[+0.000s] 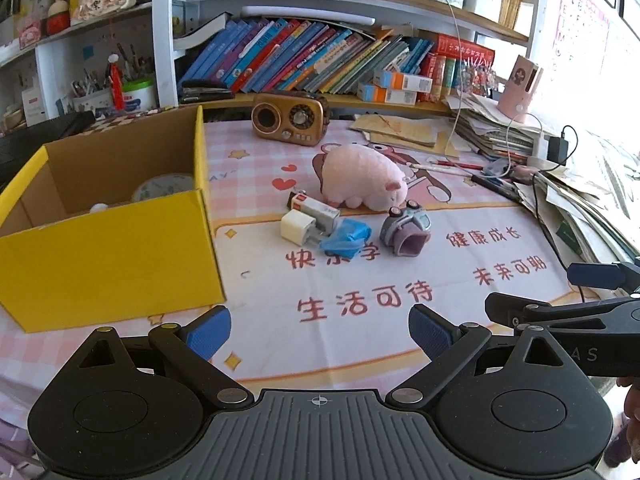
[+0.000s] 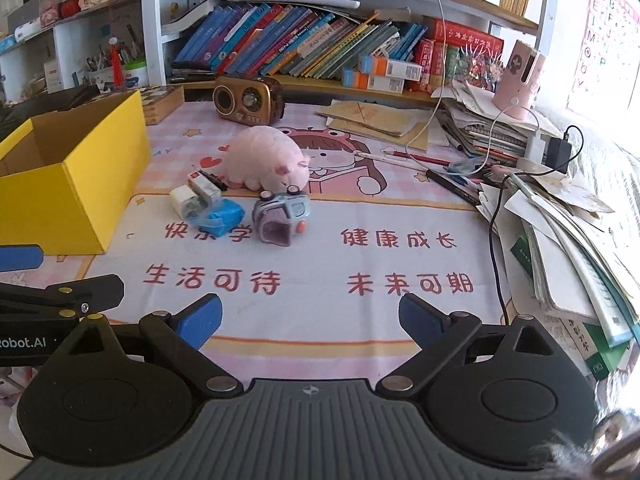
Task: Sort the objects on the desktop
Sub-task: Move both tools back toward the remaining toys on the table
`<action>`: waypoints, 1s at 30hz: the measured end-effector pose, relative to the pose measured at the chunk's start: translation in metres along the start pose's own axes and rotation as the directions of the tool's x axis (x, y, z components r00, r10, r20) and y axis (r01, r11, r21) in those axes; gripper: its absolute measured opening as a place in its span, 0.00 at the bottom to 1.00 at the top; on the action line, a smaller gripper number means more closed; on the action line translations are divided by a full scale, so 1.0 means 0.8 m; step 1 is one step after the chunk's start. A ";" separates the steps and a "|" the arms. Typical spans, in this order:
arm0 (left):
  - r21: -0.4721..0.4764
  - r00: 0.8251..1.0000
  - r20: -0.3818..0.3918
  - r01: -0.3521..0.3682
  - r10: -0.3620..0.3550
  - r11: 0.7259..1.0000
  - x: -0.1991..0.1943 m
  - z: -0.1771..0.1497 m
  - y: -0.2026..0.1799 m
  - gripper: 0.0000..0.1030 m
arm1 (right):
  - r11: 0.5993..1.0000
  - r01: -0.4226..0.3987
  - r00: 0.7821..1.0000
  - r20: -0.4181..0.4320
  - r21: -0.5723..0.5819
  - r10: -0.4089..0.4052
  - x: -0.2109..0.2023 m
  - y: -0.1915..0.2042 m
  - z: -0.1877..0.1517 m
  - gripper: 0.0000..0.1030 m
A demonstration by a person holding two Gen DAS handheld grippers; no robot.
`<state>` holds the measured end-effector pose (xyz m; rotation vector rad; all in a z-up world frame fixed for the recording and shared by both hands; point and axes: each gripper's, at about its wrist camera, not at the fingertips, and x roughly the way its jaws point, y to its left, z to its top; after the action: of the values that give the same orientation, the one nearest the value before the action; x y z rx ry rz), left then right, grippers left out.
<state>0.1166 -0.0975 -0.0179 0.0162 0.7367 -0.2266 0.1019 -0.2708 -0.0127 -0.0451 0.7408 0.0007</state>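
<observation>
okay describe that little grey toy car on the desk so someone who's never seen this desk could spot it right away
Start at the open yellow cardboard box, then move right to the pink plush pig lying on the desk mat. The small grey toy car sits just in front of the pig's snout, right of a crumpled blue bag. It alone has wheels.

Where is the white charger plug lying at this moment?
The white charger plug lies on the desk mat, just right of the yellow box, touching the blue plastic bag, in front of the pink plush pig.

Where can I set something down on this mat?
Free: the printed mat between the open grippers and the toy car. Crowded: cluster beside the plush pig, and the paper stacks on the right.
</observation>
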 end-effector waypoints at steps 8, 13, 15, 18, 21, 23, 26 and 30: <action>-0.019 0.998 0.004 -0.058 0.058 0.998 0.021 0.021 -0.015 0.94 | 0.998 -0.062 0.998 0.003 -0.012 0.062 0.028 -0.025 0.022 0.92; -0.036 0.996 -0.007 -0.093 0.093 0.995 0.032 0.030 -0.020 0.94 | 0.994 -0.107 0.994 -0.001 -0.021 0.107 0.045 -0.036 0.036 0.90; -0.040 0.994 -0.012 -0.107 0.107 0.993 0.036 0.034 -0.022 0.94 | 0.992 -0.123 0.992 -0.006 -0.024 0.123 0.052 -0.038 0.041 0.90; -0.049 0.992 -0.019 -0.128 0.127 0.991 0.042 0.039 -0.024 0.94 | 0.988 -0.150 0.989 -0.014 -0.032 0.149 0.065 -0.041 0.050 0.90; -0.054 0.989 -0.024 -0.148 0.146 0.988 0.047 0.044 -0.025 0.94 | 0.984 -0.175 0.985 -0.023 -0.039 0.174 0.077 -0.042 0.058 0.90; -0.054 0.987 -0.029 -0.159 0.157 0.986 0.051 0.046 -0.027 0.94 | 0.980 -0.193 0.981 -0.036 -0.044 0.191 0.088 -0.043 0.064 0.90; -0.058 0.986 -0.035 -0.165 0.163 0.985 0.057 0.050 -0.029 0.94 | 0.975 -0.216 0.976 -0.056 -0.056 0.213 0.104 -0.042 0.072 0.90; -0.055 0.985 -0.048 -0.171 0.169 0.984 0.065 0.054 -0.032 0.94 | 0.964 -0.258 0.964 -0.083 -0.061 0.252 0.128 -0.041 0.084 0.90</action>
<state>0.1773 -0.1371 -0.0192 0.0276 0.7805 -0.0414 0.2236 -0.3027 -0.0311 -0.0172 0.8167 0.2731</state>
